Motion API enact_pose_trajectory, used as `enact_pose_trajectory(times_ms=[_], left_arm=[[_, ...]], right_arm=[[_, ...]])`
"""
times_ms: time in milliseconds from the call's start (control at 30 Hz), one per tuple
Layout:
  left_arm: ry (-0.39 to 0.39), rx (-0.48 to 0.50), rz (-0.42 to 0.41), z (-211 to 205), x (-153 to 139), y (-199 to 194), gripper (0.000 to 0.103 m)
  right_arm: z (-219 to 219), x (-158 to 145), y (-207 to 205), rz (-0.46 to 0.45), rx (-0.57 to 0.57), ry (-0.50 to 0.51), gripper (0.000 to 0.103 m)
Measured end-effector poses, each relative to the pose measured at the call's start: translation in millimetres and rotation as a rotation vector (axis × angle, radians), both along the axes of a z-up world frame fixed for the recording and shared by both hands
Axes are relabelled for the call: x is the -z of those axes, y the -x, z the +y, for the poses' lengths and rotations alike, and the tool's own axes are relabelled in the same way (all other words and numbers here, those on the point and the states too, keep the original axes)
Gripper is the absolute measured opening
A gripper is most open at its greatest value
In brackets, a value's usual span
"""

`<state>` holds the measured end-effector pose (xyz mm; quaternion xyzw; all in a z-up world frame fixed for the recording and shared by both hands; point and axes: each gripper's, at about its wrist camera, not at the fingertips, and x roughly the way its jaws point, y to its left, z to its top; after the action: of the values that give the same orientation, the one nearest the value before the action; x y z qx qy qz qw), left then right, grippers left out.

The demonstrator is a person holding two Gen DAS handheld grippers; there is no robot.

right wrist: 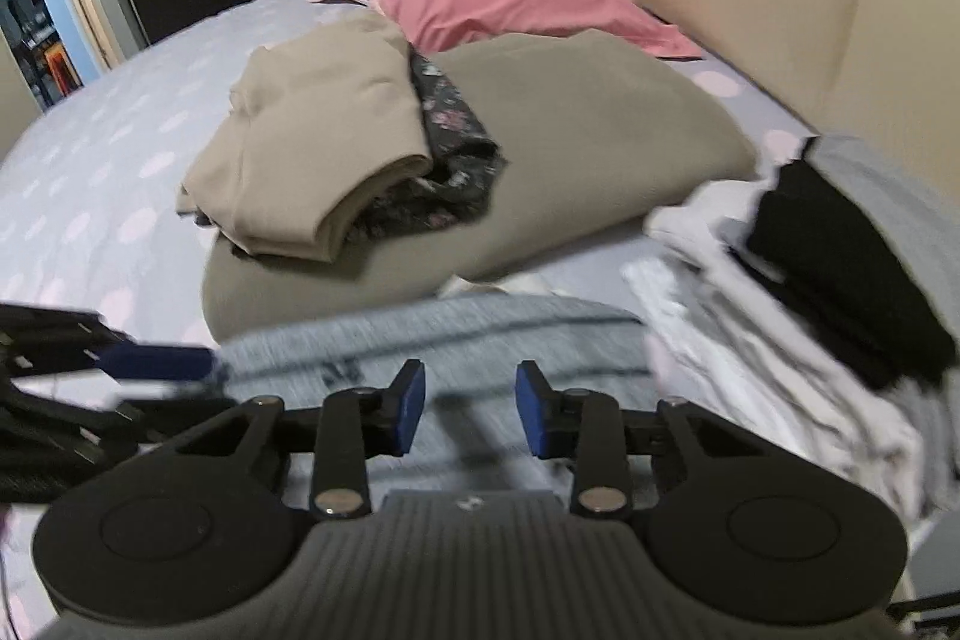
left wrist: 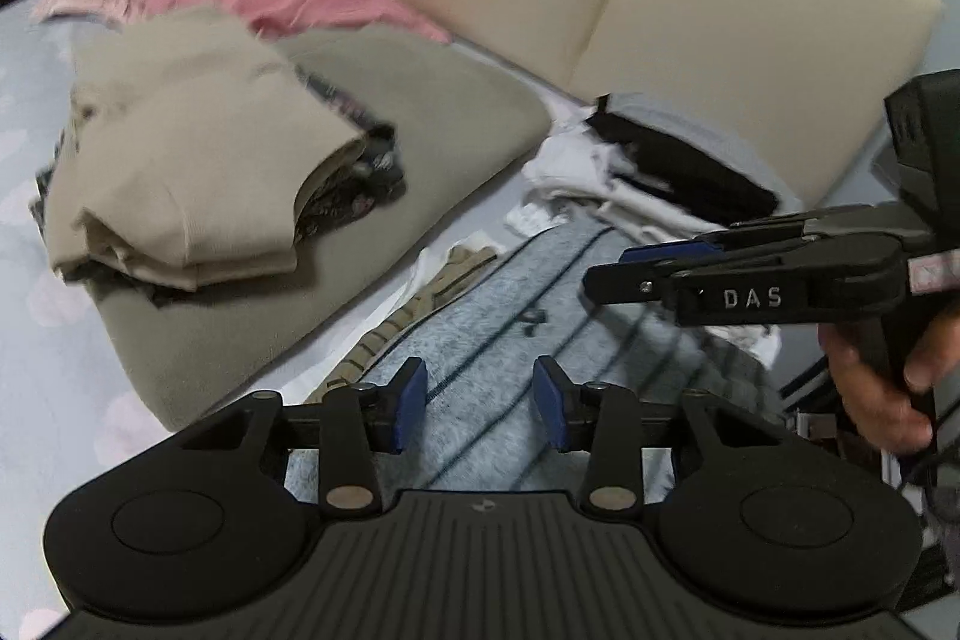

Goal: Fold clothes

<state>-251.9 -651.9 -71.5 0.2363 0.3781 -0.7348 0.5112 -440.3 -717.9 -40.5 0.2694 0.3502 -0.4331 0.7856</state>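
Both tongs hang over a grey striped garment (left wrist: 516,334) spread on the bed (right wrist: 90,172). The left tongs (left wrist: 480,403) stand partly apart with nothing pinched, the cloth lying beneath the pads. The right tongs (right wrist: 471,409) are the same, a narrow gap and nothing in it. At ten o'clock from the garment, folded beige clothes (right wrist: 300,154) rest on an olive pillow (right wrist: 600,148); at two o'clock lies a white and black pile (right wrist: 810,244).

Right claw (right wrist: 470,407) agape above grey striped garment (right wrist: 480,334)
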Motion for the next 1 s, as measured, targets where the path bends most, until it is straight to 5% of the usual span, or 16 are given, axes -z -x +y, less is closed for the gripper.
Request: enact_pose_trajectory(times_ms=[167,300,467,600,867,1000], left_arm=[[-0.122,-0.066,0.025,-18,38,-12,0.024],[-0.119,-0.046,-0.003,-18,41,-8,0.024],[-0.074,-0.017,-0.041,-4,20,-2,0.024],[-0.021,0.034,-0.074,19,-3,6,0.026],[0.017,0.17,-0.024,67,-26,30,0.026],[-0.007,0.203,-0.009,76,-16,43,0.026]], right_arm=[[-17,45,-16,0.062,0.002,-0.085,0.036],[-12,58,-19,0.093,-0.034,-0.055,0.036],[-6,46,-17,0.09,-0.026,-0.04,0.04],[18,21,-9,0.067,-0.028,0.011,0.056],[75,-7,29,0.086,-0.043,0.098,0.056],[84,-3,53,0.09,-0.007,0.032,0.05]])
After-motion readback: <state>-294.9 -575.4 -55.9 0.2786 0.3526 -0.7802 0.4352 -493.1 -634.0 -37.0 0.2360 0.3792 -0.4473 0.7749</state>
